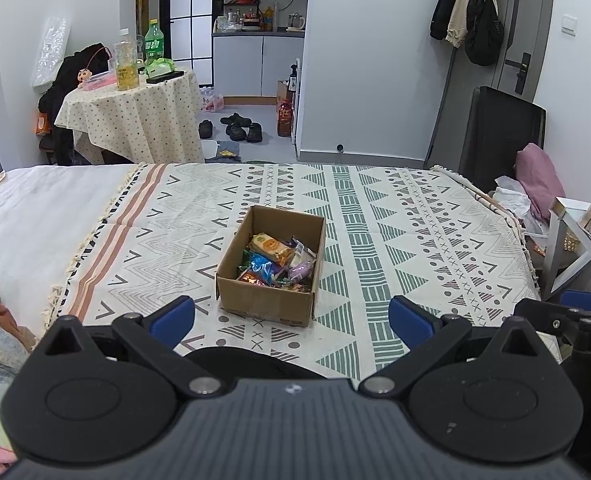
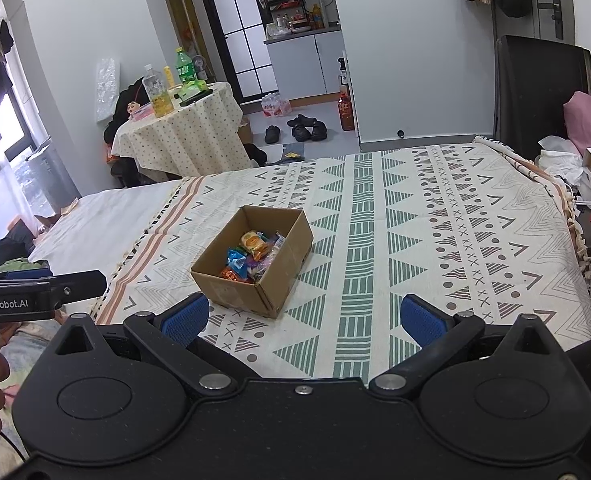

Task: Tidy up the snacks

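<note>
Even, soft daylight from the window [image 2: 3, 128] at left; sharp focus, fisheye bending at edges.

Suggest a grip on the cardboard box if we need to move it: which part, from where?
Probably pinch the near short wall of the box from above, one finger inside, one outside. The box is open-topped, so the rim is exposed, and that wall faces the open left gripper. Snacks lie close behind it, so the inner finger has little room. The whole box looks too wide to span.
</note>
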`<action>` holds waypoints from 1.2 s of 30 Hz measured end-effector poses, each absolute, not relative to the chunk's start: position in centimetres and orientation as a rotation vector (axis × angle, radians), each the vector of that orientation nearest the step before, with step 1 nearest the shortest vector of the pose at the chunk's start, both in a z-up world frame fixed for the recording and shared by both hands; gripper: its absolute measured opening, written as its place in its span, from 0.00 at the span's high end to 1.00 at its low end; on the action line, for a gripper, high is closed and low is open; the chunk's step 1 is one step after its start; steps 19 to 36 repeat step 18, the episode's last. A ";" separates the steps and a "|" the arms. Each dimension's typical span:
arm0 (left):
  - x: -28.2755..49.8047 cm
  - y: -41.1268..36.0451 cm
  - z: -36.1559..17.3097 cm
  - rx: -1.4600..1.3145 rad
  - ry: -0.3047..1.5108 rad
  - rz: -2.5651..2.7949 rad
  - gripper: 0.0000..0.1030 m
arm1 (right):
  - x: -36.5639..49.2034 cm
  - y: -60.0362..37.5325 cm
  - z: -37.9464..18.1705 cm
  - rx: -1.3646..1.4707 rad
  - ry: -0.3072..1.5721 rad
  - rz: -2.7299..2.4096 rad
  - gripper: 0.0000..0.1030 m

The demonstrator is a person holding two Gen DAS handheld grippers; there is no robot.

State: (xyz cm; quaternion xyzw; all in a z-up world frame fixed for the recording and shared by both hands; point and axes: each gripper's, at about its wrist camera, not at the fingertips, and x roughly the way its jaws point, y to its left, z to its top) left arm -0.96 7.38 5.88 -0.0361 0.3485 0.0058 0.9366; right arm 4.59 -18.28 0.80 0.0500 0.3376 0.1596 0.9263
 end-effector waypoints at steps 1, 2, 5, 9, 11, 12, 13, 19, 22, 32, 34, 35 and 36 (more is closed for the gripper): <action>-0.9 7.4 5.9 -0.073 0.711 0.011 0.00 | 4.6 -18.3 0.8 0.101 0.693 0.327 0.00; -1.0 7.4 5.9 -0.071 0.711 0.011 0.00 | 4.6 -18.3 0.8 0.100 0.692 0.328 0.00; -0.9 7.4 5.9 -0.070 0.709 0.007 0.00 | 4.6 -18.3 0.7 0.098 0.692 0.330 0.00; -0.9 7.3 5.8 -0.068 0.710 0.000 0.00 | 4.6 -18.3 0.7 0.099 0.693 0.329 0.00; -0.9 7.3 5.7 -0.068 0.706 -0.003 0.00 | 4.6 -18.3 0.6 0.099 0.695 0.329 0.00; -1.0 7.3 5.7 -0.068 0.706 -0.001 0.00 | 4.6 -18.3 0.6 0.100 0.695 0.330 0.00; -0.9 7.3 5.7 -0.070 0.707 0.001 0.00 | 4.6 -18.3 0.6 0.100 0.695 0.330 0.00; -0.7 7.3 5.6 -0.073 0.707 -0.003 0.00 | 4.6 -18.4 0.5 0.099 0.696 0.333 0.00; -0.7 7.3 5.6 -0.073 0.707 -0.003 0.00 | 4.6 -18.4 0.5 0.099 0.696 0.333 0.00; -0.7 7.3 5.6 -0.073 0.707 -0.003 0.00 | 4.6 -18.4 0.5 0.099 0.696 0.333 0.00; -0.7 7.3 5.6 -0.073 0.707 -0.003 0.00 | 4.6 -18.4 0.5 0.099 0.696 0.333 0.00; -0.7 7.3 5.6 -0.073 0.707 -0.003 0.00 | 4.6 -18.4 0.5 0.099 0.696 0.333 0.00; -0.7 7.3 5.6 -0.073 0.707 -0.003 0.00 | 4.6 -18.4 0.5 0.099 0.696 0.333 0.00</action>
